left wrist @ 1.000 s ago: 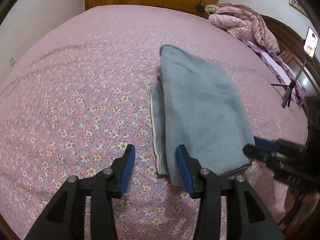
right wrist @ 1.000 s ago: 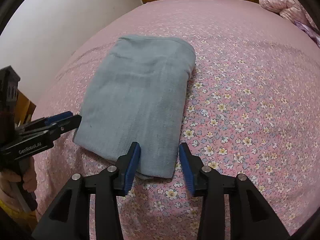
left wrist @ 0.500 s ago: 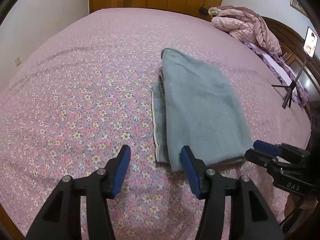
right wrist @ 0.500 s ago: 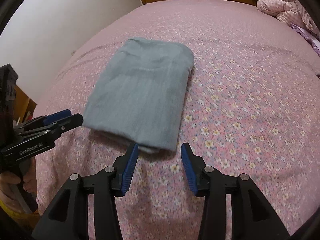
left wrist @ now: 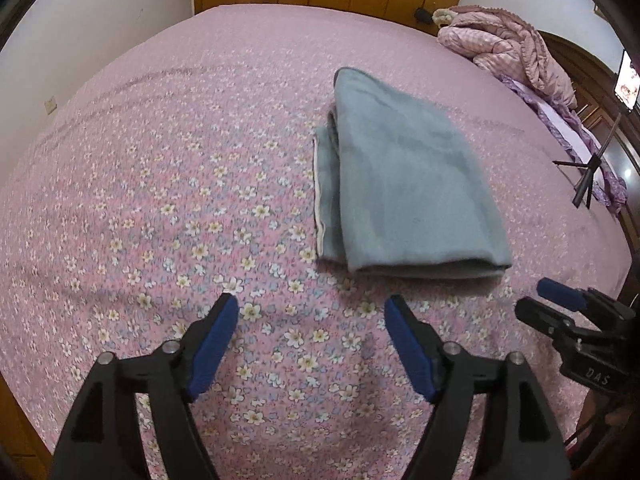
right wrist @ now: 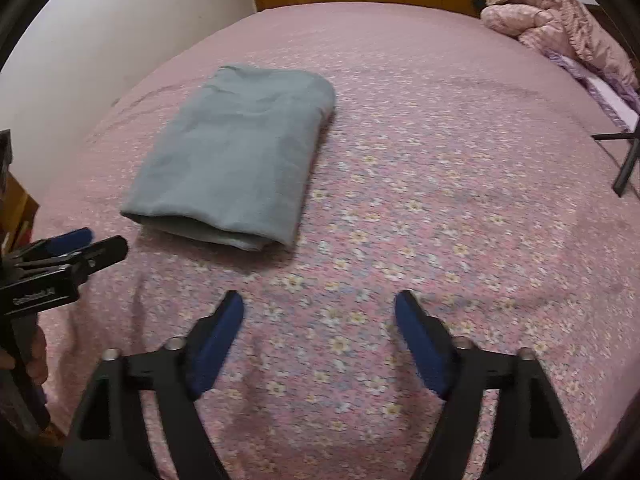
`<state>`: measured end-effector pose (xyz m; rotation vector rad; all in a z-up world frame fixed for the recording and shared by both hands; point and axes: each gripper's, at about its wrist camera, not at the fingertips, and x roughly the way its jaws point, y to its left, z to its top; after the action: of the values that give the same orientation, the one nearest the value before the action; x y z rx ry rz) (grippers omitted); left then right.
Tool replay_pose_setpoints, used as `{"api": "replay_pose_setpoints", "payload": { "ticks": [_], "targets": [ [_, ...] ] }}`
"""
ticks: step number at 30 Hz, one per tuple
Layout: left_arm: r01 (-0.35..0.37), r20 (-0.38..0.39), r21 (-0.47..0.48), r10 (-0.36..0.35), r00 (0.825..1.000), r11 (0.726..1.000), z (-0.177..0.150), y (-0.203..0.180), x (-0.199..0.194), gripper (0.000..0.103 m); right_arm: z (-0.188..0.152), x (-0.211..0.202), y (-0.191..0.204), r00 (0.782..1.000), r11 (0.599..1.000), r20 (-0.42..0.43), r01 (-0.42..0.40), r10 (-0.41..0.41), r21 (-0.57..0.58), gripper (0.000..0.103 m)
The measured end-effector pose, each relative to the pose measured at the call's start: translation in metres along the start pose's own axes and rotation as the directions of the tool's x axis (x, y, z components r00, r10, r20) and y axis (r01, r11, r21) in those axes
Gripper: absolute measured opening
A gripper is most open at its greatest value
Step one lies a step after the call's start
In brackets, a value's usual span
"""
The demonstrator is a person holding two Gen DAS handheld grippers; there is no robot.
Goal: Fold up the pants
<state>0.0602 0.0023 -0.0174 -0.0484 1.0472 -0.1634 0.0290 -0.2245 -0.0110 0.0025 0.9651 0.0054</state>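
1. on the pink floral bed cover, the pants are lying as a grey-blue folded bundle, sitting at about one o'clock from the left gripper and at about eleven o'clock from the right gripper.
2. both grippers are hanging with jaws spread wide and nothing between them, apart from the cloth, so the folding is looking essentially done.
3. one under-layer is sticking out along the bundle's nine o'clock side in the left view, its pale hem showing; a careless nudge there is likely pulling the stack askew.
4. the near end is sitting as a thick rounded fold; a finger catching under it is risking lifting the top layer and undoing the work.
5. the two tools are sitting near each other at the bed's near edge, so a swing inward is risking a knock between them.
6. open cover is stretching wide from nine to twelve o'clock in the left view and from twelve to three o'clock in the right view.
7. a pink quilt is heaping at one o'clock, and what is probably a tripod, partly cropped, is standing at three o'clock near that bed edge.
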Motion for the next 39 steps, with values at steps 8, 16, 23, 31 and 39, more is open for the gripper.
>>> {"api": "replay_pose_setpoints", "payload": {
  "ticks": [8, 16, 23, 31, 39],
  "targets": [
    [-0.047, 0.008, 0.022, 0.047, 0.999, 0.999, -0.010, -0.009, 0.009, 0.101, -0.016, 0.020, -0.005, 1.000, 1.000, -0.022, 0.019, -0.019, 0.018, 0.086],
    [-0.063, -0.063, 0.020, 0.065, 0.996, 0.998, -0.016, -0.016, 0.031, 0.103, -0.018, 0.024, 0.003, 0.999, 0.999, 0.005, 0.051, -0.051, 0.007, 0.098],
    [-0.076, -0.054, 0.028, 0.077, 0.996, 0.997, -0.017, -0.026, 0.034, 0.103, -0.019, 0.027, 0.001, 0.998, 0.998, 0.016, 0.062, -0.062, -0.004, 0.101],
    [-0.078, -0.044, 0.032, 0.079, 0.996, 0.996, -0.018, -0.028, 0.033, 0.103, -0.022, 0.027, 0.008, 0.997, 0.997, 0.022, 0.071, -0.071, -0.003, 0.103],
    [-0.079, -0.039, 0.028, 0.080, 0.996, 0.996, -0.018, -0.027, 0.034, 0.103, -0.022, 0.027, 0.007, 0.997, 0.998, 0.023, 0.070, -0.070, -0.004, 0.103]
  ]
}}
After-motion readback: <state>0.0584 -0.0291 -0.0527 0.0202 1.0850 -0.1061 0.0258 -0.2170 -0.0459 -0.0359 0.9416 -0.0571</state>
